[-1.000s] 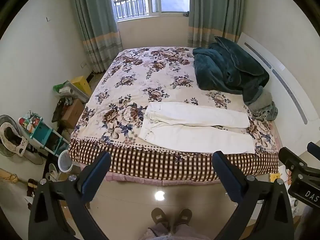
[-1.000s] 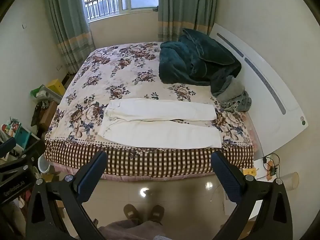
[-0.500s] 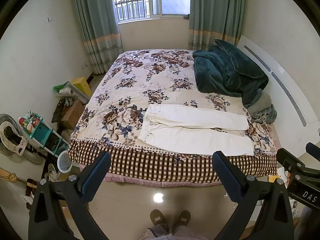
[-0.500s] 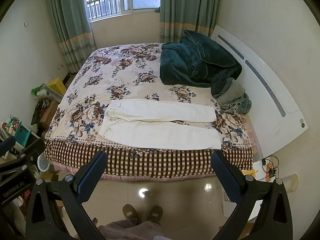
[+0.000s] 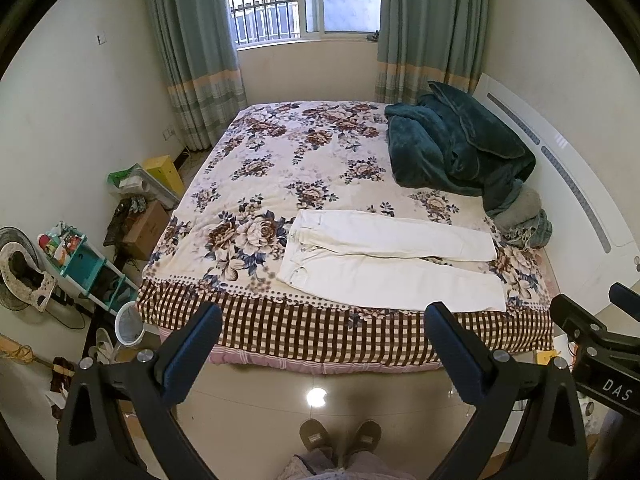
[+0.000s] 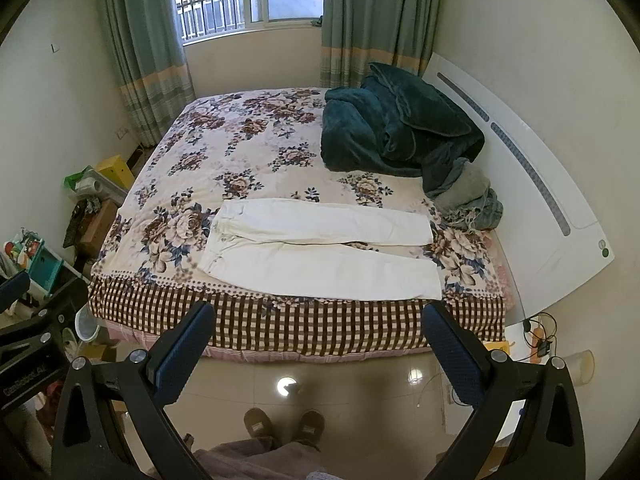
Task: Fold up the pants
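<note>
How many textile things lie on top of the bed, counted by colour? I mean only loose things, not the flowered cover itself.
White: 1, the pants
Dark teal: 1, the blanket
Grey: 1, the bundle beside the blanket; what it is cannot be told
Total: 3

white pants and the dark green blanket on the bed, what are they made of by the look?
White pants: looks like stiff woven cotton or denim, matte, lying flat with crisp edges. Green blanket: probably plush fleece, with a soft sheen and thick rounded folds.
</note>
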The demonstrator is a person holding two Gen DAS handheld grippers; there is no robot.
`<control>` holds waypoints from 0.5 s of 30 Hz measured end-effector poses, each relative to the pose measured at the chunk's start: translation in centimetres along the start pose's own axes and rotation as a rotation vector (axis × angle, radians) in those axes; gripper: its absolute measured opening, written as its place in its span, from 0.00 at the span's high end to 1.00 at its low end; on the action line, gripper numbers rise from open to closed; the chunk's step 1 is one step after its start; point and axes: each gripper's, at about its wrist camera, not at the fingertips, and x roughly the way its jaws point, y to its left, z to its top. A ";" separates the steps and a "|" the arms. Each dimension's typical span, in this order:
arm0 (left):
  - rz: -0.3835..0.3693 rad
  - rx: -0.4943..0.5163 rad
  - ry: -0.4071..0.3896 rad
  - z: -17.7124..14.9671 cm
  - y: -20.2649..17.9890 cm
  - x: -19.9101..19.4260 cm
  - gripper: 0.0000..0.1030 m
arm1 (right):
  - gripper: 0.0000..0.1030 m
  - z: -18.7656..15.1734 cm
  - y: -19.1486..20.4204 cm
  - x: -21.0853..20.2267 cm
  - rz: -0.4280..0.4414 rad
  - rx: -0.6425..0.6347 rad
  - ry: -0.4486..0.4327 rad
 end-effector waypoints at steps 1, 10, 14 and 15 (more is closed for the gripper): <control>-0.002 -0.001 0.000 0.0 0.0 0.0 0.00 | 0.00 0.0 0.0 0.0 0.000 -0.001 0.000; -0.005 0.000 -0.003 -0.1 0.3 -0.1 0.00 | 0.00 0.5 0.3 -0.8 0.002 -0.008 -0.002; -0.004 0.000 -0.005 -0.2 0.4 -0.1 0.00 | 0.00 0.6 0.4 -0.9 0.005 -0.008 -0.004; -0.003 0.000 -0.005 -0.2 0.4 -0.1 0.00 | 0.00 0.5 0.4 -0.9 0.004 -0.009 -0.004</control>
